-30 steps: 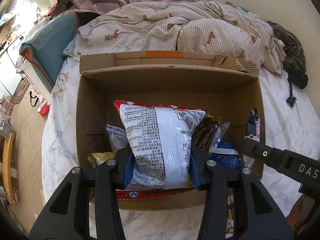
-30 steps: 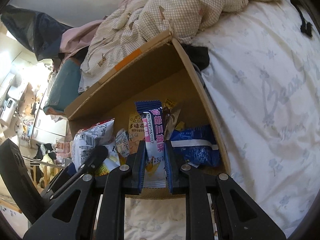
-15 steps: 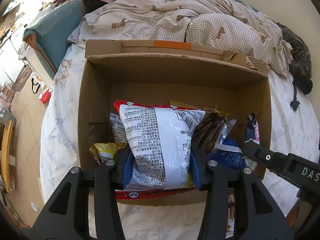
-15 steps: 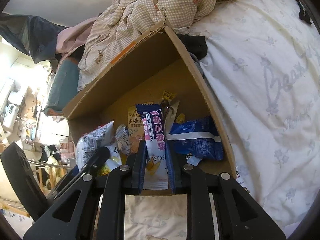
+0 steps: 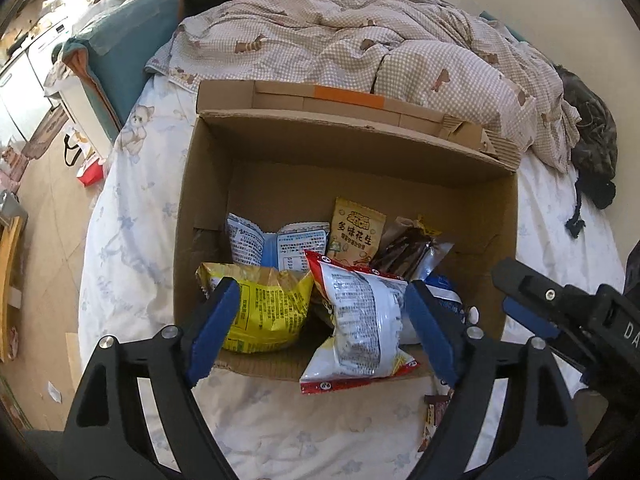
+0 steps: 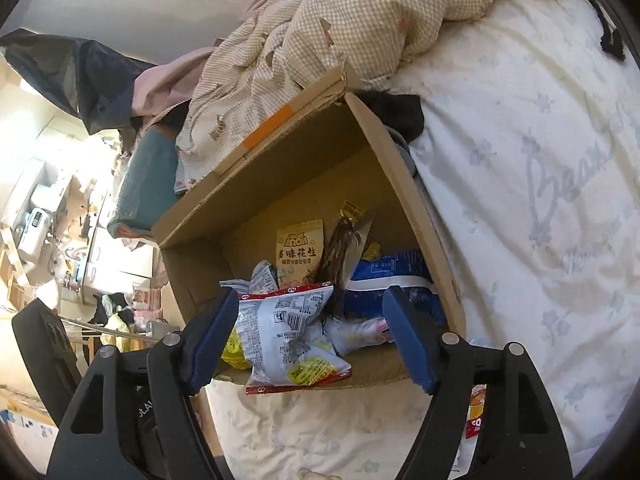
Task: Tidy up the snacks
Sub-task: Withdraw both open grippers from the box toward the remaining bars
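With both claws spread, nothing is clamped: the left claw (image 5: 320, 324) has just been opened around the white-and-red crinkly plastic snack bag (image 5: 360, 320), which sits loose between the blue pads, and the right claw (image 6: 310, 338) has just been opened too, the same bag (image 6: 288, 336) seen between its pads without pad contact.

The bag is slumped over the near wall of the open brown cardboard box (image 5: 208, 184) on the bed, its lower end hanging outside. It is judged light, air-puffed, soft and slippery, with crushable contents; a gentle hold across the mid-body or at a sealed seam is advised.

Box contents:
- yellow foil bag (image 5: 264, 308)
- blue packet (image 6: 392, 280)
- tan peanut pouch (image 5: 356, 232)
- dark-brown wrapped snack (image 5: 404, 248)
- white-blue printed pouch (image 5: 276, 244)
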Motion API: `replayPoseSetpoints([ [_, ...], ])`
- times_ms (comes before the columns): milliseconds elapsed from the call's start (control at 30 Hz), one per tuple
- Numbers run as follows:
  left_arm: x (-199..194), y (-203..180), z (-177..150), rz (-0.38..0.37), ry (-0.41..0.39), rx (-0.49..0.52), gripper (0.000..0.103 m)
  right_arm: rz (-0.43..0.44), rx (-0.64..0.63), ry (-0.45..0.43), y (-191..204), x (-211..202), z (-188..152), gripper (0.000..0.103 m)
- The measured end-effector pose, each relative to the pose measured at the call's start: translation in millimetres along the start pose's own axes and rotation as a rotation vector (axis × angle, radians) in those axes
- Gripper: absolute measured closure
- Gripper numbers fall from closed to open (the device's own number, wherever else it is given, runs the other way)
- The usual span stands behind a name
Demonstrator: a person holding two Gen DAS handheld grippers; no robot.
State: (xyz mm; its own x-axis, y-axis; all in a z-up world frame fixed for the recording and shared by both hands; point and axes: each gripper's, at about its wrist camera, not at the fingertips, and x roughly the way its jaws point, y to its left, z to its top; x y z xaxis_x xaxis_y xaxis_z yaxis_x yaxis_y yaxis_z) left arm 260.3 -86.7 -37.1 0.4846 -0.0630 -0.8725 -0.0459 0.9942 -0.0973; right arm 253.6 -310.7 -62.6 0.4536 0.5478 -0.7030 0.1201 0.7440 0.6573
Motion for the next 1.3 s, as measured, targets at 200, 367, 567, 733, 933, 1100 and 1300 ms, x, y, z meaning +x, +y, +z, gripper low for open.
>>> replayPoseSetpoints([
  [200, -14, -7, -5, 0.000, -0.009, 0.002, 0.021, 0.002, 0.001, -0.006, 1, -14, -2, 0.025],
  [367, -24, -11, -13, -0.006, -0.010, -0.015, 0.021, -0.011, 0.004, -0.017, -3, -28, -6, 0.025],
  [567, -27, -17, -32, -0.021, 0.029, -0.027, 0.021, -0.046, 0.003, -0.022, -15, -45, -12, 0.025],
  [733, -32, -16, -51, -0.028, 0.035, -0.074, 0.021, -0.058, 0.042, 0.007, -37, -58, -23, 0.025],
  [933, -26, -29, -76, -0.022, 0.073, -0.050, 0.021, -0.160, 0.057, 0.042, -61, -72, -39, 0.025],
  [1100, 0, -52, -111, -0.027, 0.169, -0.031, 0.022, -0.159, 0.094, 0.011, -74, -91, -47, 0.025],
  [1300, 47, -87, -144, -0.043, 0.295, 0.016, 0.049, -0.155, 0.163, 0.005, -88, -92, -47, 0.025],
])
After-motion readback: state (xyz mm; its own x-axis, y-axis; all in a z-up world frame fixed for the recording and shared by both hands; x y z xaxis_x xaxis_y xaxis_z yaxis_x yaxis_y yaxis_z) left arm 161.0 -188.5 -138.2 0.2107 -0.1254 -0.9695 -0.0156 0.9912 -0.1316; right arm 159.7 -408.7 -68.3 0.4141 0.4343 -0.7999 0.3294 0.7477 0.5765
